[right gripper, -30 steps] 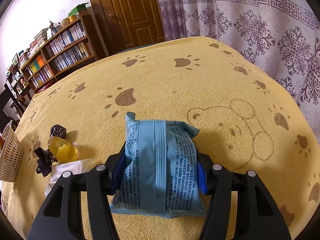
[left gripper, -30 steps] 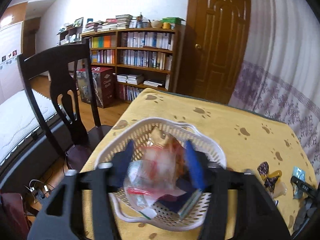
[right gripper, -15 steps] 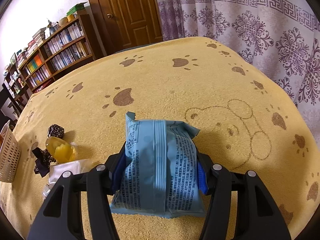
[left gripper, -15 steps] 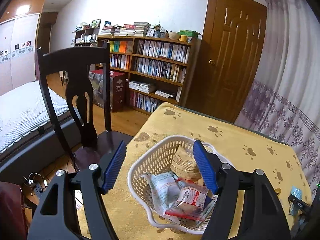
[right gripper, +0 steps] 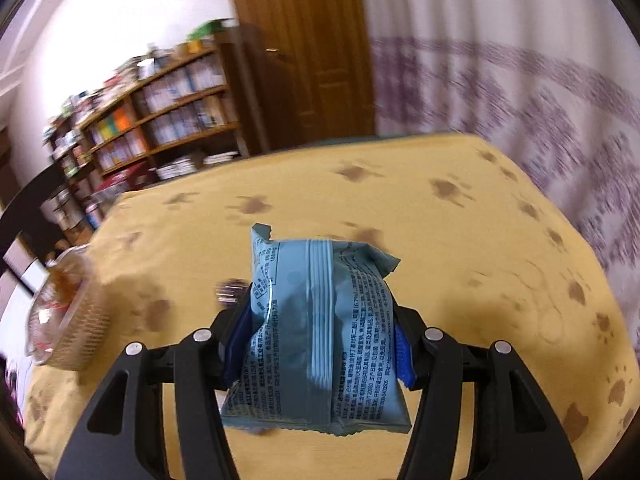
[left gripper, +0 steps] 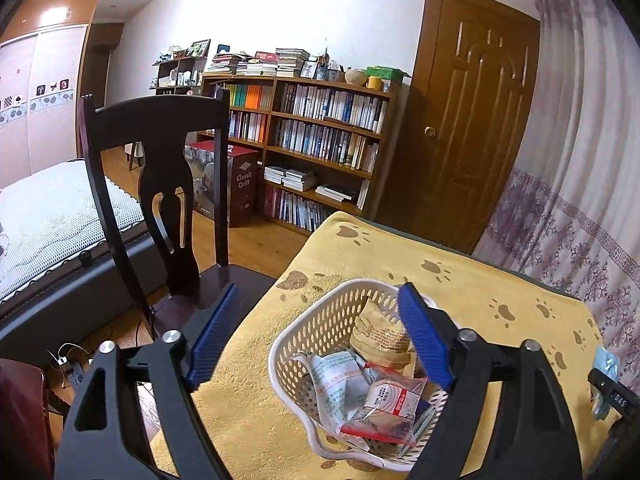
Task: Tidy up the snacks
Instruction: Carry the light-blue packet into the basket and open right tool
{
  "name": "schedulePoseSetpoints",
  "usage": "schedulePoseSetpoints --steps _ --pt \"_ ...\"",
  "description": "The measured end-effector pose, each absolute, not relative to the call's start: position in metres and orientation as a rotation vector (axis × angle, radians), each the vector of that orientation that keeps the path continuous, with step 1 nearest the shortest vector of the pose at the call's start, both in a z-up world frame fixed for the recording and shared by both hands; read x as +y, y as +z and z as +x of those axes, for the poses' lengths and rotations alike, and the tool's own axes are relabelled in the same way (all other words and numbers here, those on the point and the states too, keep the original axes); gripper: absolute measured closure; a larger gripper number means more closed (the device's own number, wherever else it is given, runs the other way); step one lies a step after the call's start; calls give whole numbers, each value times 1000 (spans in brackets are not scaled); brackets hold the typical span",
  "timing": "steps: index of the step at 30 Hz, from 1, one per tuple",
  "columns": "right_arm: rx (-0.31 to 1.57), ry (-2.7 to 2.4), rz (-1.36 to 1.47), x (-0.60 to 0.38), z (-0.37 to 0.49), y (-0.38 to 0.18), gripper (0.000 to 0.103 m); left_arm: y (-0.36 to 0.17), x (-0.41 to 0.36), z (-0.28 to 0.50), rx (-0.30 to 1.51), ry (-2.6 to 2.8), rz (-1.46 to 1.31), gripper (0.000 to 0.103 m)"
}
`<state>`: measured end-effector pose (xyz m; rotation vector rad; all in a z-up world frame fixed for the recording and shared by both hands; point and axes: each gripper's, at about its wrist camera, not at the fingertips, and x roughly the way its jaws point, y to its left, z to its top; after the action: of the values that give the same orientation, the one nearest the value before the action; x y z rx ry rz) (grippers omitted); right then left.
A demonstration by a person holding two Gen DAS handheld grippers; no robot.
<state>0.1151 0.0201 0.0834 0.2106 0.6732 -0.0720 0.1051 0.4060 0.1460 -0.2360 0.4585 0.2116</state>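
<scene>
A white perforated basket [left gripper: 320,332] stands on the yellow paw-print cloth and holds several snack packets, among them a clear packet with a red seal [left gripper: 384,408]. My left gripper [left gripper: 316,336] hangs open above the basket's left side, nothing between its blue pads. My right gripper [right gripper: 318,332] is shut on a light blue snack packet [right gripper: 316,340], lifted off the table. The basket [right gripper: 68,320] shows blurred at the left of the right wrist view. The blue packet [left gripper: 606,364] also peeks in at the right edge of the left wrist view.
A dark wooden chair [left gripper: 160,184] stands at the table's left edge, with a bed [left gripper: 48,208] beyond it. A bookshelf [left gripper: 320,140] and a brown door [left gripper: 464,120] are at the back. A patterned curtain [right gripper: 520,80] hangs behind the table's right side.
My left gripper let go of the clear packet into the basket, opened, and rose back to the left. My right gripper lifted the blue packet off the cloth and swings toward the basket.
</scene>
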Motion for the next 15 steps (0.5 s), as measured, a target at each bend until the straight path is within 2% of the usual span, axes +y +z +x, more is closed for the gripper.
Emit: schedulePoseSetpoints --steps 3,6,15 --pt "666 16 178 58 119 95 46 146 406 104 456 209 -236 16" --pt "676 99 159 96 125 101 46 147 406 103 446 221 -232 8" --pt "684 237 78 198 143 120 46 152 416 99 426 246 -260 4"
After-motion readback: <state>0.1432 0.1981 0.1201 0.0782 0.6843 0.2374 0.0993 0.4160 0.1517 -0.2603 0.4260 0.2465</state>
